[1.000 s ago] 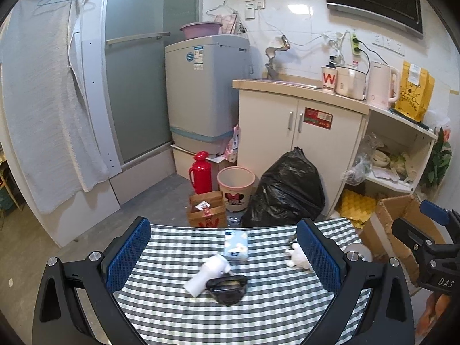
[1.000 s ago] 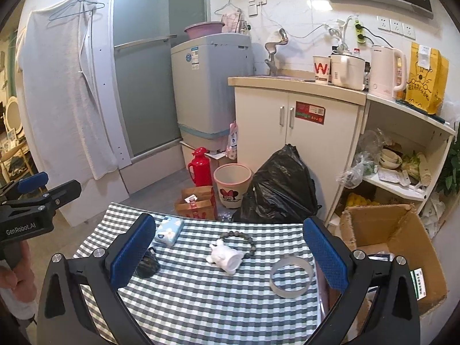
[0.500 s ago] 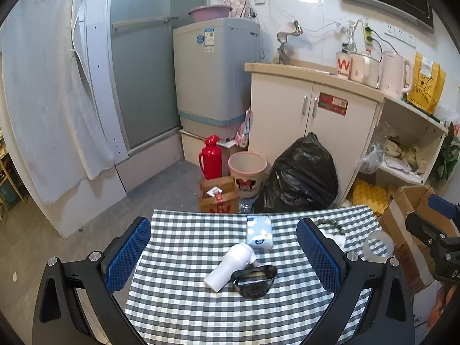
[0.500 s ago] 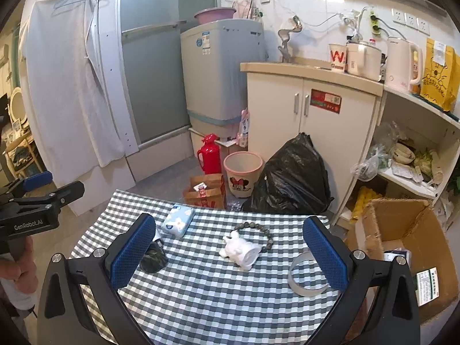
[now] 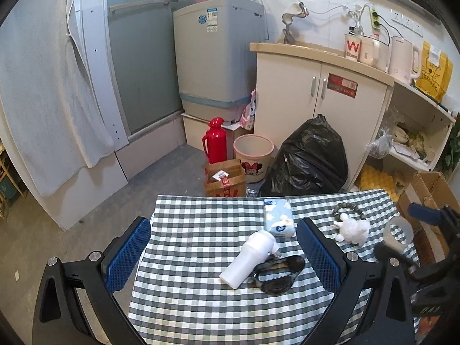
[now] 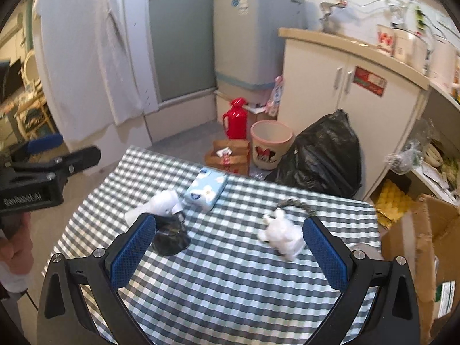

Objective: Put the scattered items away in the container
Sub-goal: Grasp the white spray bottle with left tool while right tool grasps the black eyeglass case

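On the checked tablecloth (image 5: 201, 302) lie a white cylinder-shaped gadget (image 5: 250, 256), black sunglasses (image 5: 279, 276), a blue tissue pack (image 5: 279, 215), a white plush toy (image 5: 352, 228), a bead bracelet (image 5: 348, 210) and a tape roll (image 5: 398, 233). An open cardboard box (image 6: 425, 230) stands off the table's right edge. My left gripper (image 5: 224, 253) hovers open above the near side, facing the gadget and sunglasses. My right gripper (image 6: 230, 256) is open too, with the plush toy (image 6: 283, 234) just ahead near its right finger. The sunglasses (image 6: 169, 238) sit by its left finger.
Beyond the table's far edge, on the floor, stand a brown paper bag (image 5: 224, 179), a pink bin (image 5: 253, 155), a red flask (image 5: 214, 141) and a black rubbish bag (image 5: 307, 158). A cabinet (image 5: 319, 97) and a washing machine (image 5: 215, 57) stand behind. A hand (image 6: 14, 247) holds the left gripper.
Both grippers have come closer to the table. The right one moved forward and left, so the plush toy and sunglasses now loom near its fingers. No item has moved.
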`<state>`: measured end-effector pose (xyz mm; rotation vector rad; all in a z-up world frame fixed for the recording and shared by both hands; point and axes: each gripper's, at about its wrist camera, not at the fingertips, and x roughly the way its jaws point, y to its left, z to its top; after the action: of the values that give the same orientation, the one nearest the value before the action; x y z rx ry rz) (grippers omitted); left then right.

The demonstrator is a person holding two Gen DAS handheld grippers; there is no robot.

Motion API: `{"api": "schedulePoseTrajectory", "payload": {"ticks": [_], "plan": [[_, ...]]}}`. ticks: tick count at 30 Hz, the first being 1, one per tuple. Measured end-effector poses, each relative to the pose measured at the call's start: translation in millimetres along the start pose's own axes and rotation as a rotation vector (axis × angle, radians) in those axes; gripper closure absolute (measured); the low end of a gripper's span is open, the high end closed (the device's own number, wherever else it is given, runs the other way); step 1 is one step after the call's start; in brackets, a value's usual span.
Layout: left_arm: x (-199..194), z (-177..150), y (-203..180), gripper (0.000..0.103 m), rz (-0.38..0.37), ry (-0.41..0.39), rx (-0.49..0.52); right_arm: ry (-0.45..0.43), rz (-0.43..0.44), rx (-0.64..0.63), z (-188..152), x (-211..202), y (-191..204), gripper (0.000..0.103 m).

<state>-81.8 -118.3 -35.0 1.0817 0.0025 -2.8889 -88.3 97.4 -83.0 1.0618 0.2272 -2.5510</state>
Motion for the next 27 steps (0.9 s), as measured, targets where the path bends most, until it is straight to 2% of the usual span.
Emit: {"api": "schedulePoseTrajectory", "payload": {"ticks": [5,13,27], "plan": [[16.4,-4.2,10.5,0.000,-0.007,0.027,-0.007,0.062,0.016,-0.053,-2.5,34.2,19.4,0.000],[40.4,-10.0,27.5,0.000,-0.017,0.063,-0.030,0.116,-0.010,-0.114,2.0,74.3,37.8,0.000],[65.5,-17.4,34.8,0.000,-0.048,0.103,-0.031,0.207,-0.029,-0.201,-11.6,96.5,53.1,0.000]]}}
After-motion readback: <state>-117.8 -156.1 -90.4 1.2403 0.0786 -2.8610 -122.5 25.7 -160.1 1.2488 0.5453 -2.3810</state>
